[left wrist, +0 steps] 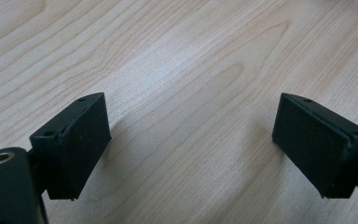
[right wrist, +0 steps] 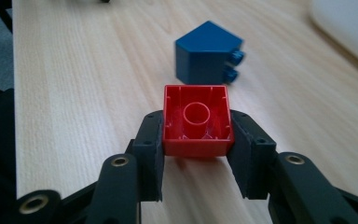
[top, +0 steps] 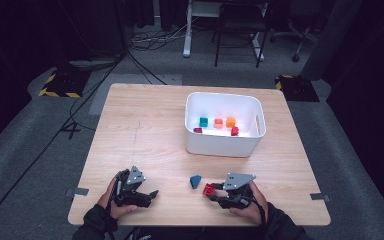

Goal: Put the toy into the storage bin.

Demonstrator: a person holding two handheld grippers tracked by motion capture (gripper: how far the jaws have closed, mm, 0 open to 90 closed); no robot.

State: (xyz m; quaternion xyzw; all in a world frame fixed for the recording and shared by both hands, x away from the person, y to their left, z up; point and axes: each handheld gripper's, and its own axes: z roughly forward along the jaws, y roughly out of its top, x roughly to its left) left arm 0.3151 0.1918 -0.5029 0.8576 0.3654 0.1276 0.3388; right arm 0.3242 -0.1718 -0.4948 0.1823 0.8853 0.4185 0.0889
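A red brick [right wrist: 196, 122] was held pinched between the jaws of the right gripper [top: 213, 191], hollow underside turned toward that gripper's camera, near the front edge of the desk [top: 145, 130] and right of its middle. Whether it was lifted clear of the wood or resting on it could not be told. Just beyond it, apart from it, a blue brick [right wrist: 207, 52] lay on its side with its studs pointing sideways.

Farther back, toward the rear right corner, a white bin [top: 225, 149] stood on the desk, and five small bricks, teal, pink, orange and two reddish ones, were seen on its floor. From this the work was judged to be well along: five pieces were already binned, the red one was gripped but not yet carried over, and the blue one was left untouched.

The left gripper [top: 141, 192] was held low over bare wood by the front left corner, its jaws spread wide with nothing between them.

The stretch of desk between the right gripper and the bin's near wall was open, the blue brick being the sole thing near that path. The left half of the desk was bare. The right gripper sat close to the front edge, so little room was left behind it.
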